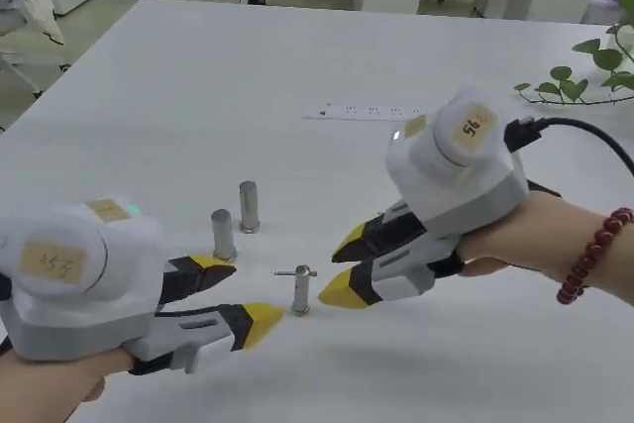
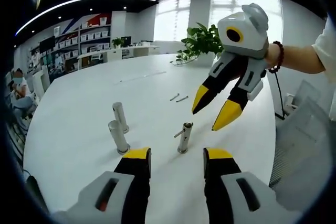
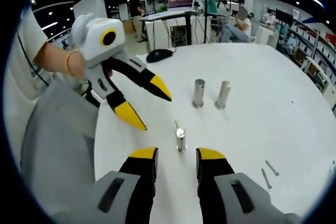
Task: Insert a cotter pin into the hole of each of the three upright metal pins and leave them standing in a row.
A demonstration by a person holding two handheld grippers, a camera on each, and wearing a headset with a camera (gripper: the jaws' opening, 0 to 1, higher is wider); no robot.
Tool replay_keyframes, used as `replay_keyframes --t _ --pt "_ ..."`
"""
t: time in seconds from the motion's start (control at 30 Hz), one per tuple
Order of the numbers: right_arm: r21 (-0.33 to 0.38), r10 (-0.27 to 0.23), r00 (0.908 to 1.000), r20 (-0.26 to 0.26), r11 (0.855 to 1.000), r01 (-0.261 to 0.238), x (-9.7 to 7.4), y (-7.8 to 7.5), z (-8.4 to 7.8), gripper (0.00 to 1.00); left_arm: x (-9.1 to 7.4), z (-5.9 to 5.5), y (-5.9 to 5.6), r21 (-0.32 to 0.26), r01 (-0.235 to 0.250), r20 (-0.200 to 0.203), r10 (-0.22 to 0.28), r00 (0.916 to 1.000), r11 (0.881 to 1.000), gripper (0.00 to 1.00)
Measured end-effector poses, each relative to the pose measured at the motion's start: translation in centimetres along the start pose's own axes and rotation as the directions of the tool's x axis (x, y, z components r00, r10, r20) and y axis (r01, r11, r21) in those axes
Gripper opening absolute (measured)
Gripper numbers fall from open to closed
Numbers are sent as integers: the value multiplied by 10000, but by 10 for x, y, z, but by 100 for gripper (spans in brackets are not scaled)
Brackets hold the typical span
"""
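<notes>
Three upright metal pins stand on the white table (image 1: 198, 96). The nearest pin (image 1: 301, 290) (image 2: 184, 138) (image 3: 180, 139) has a cotter pin (image 1: 286, 271) through its top hole. The other two pins (image 1: 249, 207) (image 1: 223, 235) stand behind it with bare tops, also seen in the left gripper view (image 2: 120, 117) (image 2: 117, 136). My left gripper (image 1: 238, 291) (image 2: 177, 154) is open just left of the nearest pin. My right gripper (image 1: 342, 267) (image 3: 177, 154) is open close on its right, holding nothing. Two loose cotter pins (image 2: 178, 98) (image 3: 269, 174) lie on the table.
A white power strip (image 1: 367, 111) lies further back on the table. A green plant (image 1: 584, 76) trails over the right edge. A dark computer mouse (image 3: 159, 55) sits on the table's far side in the right gripper view. Office chairs and desks stand beyond.
</notes>
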State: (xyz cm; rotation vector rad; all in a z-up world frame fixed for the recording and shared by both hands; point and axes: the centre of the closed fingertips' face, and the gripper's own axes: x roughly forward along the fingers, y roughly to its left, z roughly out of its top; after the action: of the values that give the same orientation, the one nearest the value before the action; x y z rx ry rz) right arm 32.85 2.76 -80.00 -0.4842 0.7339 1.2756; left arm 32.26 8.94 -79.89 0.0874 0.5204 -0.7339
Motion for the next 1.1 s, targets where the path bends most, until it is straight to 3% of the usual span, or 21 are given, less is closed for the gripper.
replay_keyframes --t 0.17,0.6,0.87,1.1 --pt "132 -123 9998 154 9998 121 -5 1 -2 35 -7 10 11 -91 -469 232 471 9986 9989 38" --pt "520 -337 9976 611 9982 305 -17 1 -7 41 -8 27 55 -509 -1553 729 1587 9846 9866 35" --pt "795 -472 9946 926 9960 398 -21 0 -7 45 3 23 78 -390 -1961 600 1982 9783 9798 32" --pt "1028 -639 9922 1072 9933 529 -24 -2 -8 54 16 21 89 -421 -1970 502 1990 9787 9795 30"
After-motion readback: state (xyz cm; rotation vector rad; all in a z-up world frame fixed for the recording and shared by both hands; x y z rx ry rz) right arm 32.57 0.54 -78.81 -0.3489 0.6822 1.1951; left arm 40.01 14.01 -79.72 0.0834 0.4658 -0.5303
